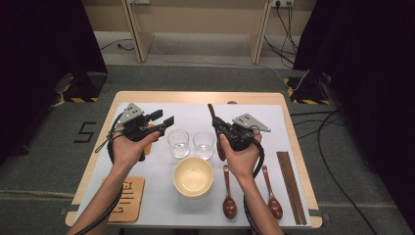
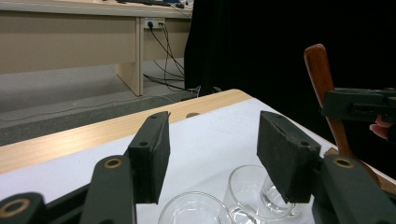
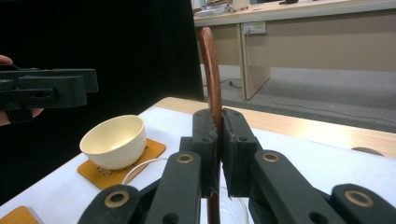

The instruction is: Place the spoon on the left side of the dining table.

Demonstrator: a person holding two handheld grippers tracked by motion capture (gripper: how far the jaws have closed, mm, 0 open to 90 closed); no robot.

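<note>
Left gripper [image 1: 164, 119]: you had a black body, a grey three-cornered plate on top, and a black cable looping back along your forearm.
Right gripper [image 1: 213, 119]: same black build, with a grey plate and a trailing black cable.
Jaws: flat black pads on arms with brass-ringed pivots and small screws.
Forearms: you wore no sleeves.

two glasses [image 1: 178, 143] [image 1: 203, 144] stand side by side at the centre of the table [image 1: 254, 97], with a bowl [image 1: 193, 176] just below them. right of the bowl lie two spoons [image 1: 229, 196] [image 1: 272, 195], chopsticks [image 1: 291, 186] at far right. a coaster [image 1: 128, 199] sits lower left.
</note>
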